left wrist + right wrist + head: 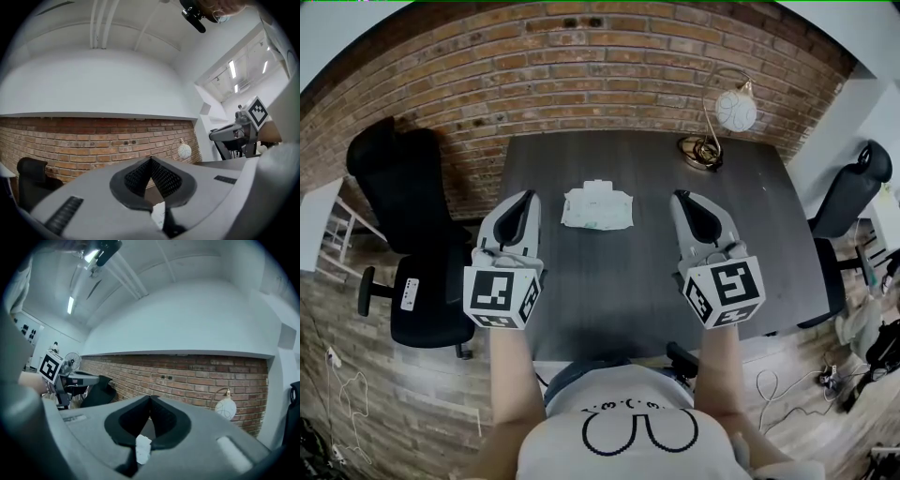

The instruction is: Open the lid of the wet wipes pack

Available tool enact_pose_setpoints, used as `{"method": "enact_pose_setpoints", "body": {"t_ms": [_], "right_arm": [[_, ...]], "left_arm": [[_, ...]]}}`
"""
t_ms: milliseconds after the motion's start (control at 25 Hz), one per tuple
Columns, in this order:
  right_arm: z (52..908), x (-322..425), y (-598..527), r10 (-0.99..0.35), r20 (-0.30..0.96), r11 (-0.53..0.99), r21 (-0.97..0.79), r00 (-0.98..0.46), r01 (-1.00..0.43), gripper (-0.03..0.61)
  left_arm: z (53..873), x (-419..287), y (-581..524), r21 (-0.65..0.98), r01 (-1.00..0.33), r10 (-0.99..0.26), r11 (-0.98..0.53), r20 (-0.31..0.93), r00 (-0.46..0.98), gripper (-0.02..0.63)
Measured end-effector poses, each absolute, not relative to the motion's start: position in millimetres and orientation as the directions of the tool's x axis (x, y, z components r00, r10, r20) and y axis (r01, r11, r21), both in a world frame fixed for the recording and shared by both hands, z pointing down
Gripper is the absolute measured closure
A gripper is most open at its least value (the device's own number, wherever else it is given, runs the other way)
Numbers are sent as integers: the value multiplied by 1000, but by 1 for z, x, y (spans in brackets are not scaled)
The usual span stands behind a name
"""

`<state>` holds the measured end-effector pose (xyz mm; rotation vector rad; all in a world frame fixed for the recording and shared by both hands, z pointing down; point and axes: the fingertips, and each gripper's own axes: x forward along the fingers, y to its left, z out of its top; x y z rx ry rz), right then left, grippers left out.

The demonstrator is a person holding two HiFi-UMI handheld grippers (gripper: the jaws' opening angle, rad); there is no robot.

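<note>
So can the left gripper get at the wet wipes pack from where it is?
Probably yes. The wet wipes pack lies on the table just right of the left gripper, with nothing between them. Its jaws are shut, so it would have to open to grip it.

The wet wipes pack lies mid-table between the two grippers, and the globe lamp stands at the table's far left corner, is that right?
Not quite. The head view shows the globe lamp at the table's far right corner, not the left. The wet wipes pack does lie mid-table between the left gripper and the right gripper.
</note>
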<state>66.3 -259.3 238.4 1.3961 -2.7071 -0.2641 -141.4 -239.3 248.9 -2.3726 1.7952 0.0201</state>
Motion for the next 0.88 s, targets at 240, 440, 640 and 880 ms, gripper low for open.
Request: {"method": "enact_pose_setpoints", "body": {"t_ms": [240,440,640,880], "right_arm": [[238,67,-256,-818,4,564,205,-575,-800,577],[241,62,-252,-816,22,567,226,-578,-792,577],[240,60,-251,-815,27,568,240,-579,-787,577],[242,59,-255,-816,29,566,248,-578,-786,577]], "left_arm": [[247,-140,-236,-133,-955,-954,-264,-108,279,615],[245,-143,-235,-125,-956,-954,-264,-115,278,615],[245,-142,-234,-128,-954,-951,-272,-113,286,615],[248,-142,-239,-130,-952,-950,-278,-111,293,615]]}}
